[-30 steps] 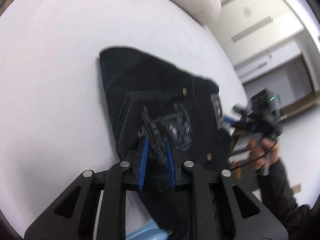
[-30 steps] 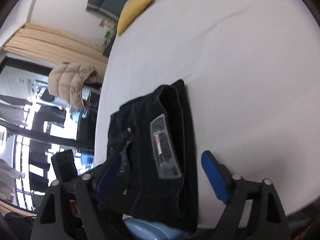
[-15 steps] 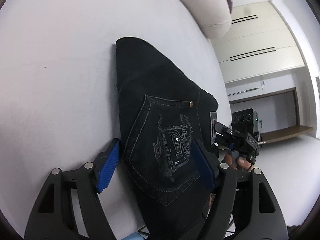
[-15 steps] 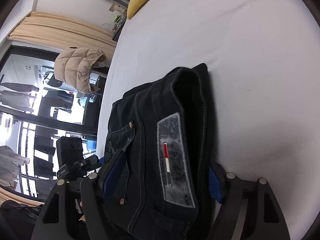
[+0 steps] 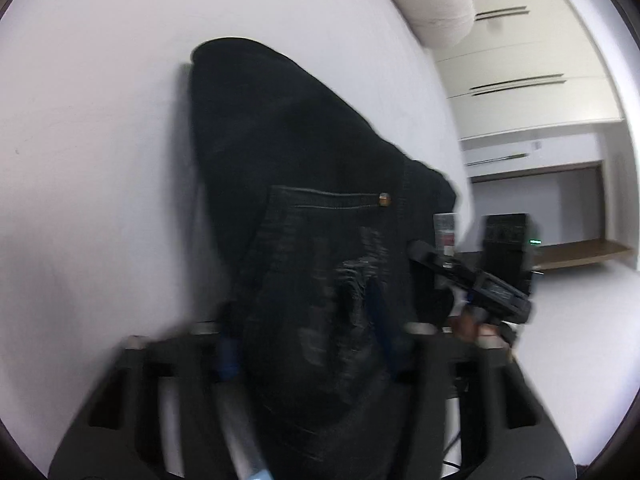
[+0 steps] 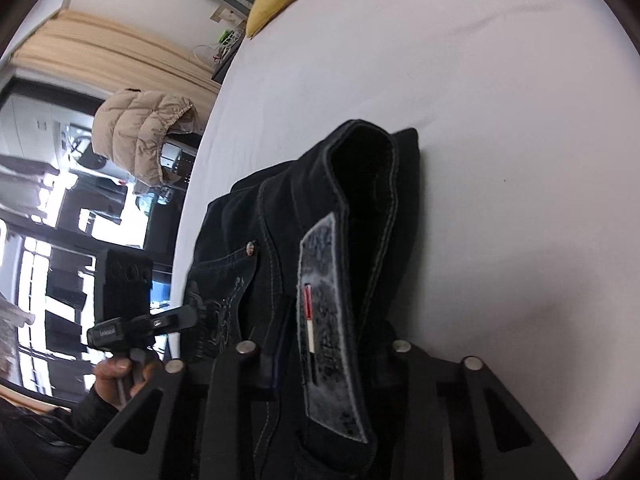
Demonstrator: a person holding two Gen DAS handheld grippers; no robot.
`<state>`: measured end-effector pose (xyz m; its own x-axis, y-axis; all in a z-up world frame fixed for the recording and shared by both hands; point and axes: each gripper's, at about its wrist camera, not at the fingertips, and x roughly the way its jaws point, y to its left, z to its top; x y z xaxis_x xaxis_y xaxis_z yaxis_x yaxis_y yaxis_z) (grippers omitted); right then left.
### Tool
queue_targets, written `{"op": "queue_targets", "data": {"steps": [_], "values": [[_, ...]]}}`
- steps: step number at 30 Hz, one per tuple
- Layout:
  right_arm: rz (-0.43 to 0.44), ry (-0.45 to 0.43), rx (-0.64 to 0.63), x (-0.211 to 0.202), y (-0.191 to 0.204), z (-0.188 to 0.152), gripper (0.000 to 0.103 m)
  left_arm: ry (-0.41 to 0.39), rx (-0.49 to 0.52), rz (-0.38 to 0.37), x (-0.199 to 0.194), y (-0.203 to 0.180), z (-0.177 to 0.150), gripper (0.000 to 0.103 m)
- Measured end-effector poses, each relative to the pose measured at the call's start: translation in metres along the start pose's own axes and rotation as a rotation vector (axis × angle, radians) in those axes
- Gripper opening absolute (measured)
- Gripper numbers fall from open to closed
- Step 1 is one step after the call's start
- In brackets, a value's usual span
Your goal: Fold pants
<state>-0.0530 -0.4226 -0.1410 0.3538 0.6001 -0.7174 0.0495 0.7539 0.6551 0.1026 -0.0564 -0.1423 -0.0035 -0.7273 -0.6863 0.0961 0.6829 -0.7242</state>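
White bed sheet (image 5: pixel 100 160) fills both views; black folded denim pants (image 5: pixel 304 200) lie centre frame, near edge at the bottom. Half a second ago both jaw pairs stood wide — now left gripper (image 5: pixel 304 344) and right gripper (image 6: pixel 332 356) are closing around the near edge, so a lift looks likely. Only the right view shows the waistband patch (image 6: pixel 328 320); the left, the pocket rivet (image 5: pixel 385 199).

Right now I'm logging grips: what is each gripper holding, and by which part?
Both close on the folded black jeans: the left gripper around the embroidered back pocket, the right gripper around the waistband at its patch.
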Motion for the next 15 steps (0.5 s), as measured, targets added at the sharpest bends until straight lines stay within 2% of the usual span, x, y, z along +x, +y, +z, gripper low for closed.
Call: {"op": "queue_targets", "data": {"steps": [2,5,9,12,15], "values": [[-0.023,-0.016,-0.030,-0.004,0.009,-0.002,0.022,-0.002,-0.003,-0.012,-0.002,0.003,0.000,0.021],[-0.051,-0.037,-0.076,-0.009,0.026,-0.005,0.020,-0.008,-0.001,-0.035,-0.009,0.004,0.002,0.017],[-0.089,-0.049,-0.141,-0.013,0.053,-0.002,0.019,-0.040,0.031,-0.043,-0.028,-0.007,0.010,0.015],[-0.065,-0.067,-0.183,-0.016,0.077,0.010,0.019,-0.099,0.068,-0.029,-0.049,-0.014,0.012,0.015],[-0.032,-0.092,-0.220,-0.011,0.105,0.041,0.019,-0.154,0.107,0.001,-0.057,-0.017,0.015,0.015]]}}
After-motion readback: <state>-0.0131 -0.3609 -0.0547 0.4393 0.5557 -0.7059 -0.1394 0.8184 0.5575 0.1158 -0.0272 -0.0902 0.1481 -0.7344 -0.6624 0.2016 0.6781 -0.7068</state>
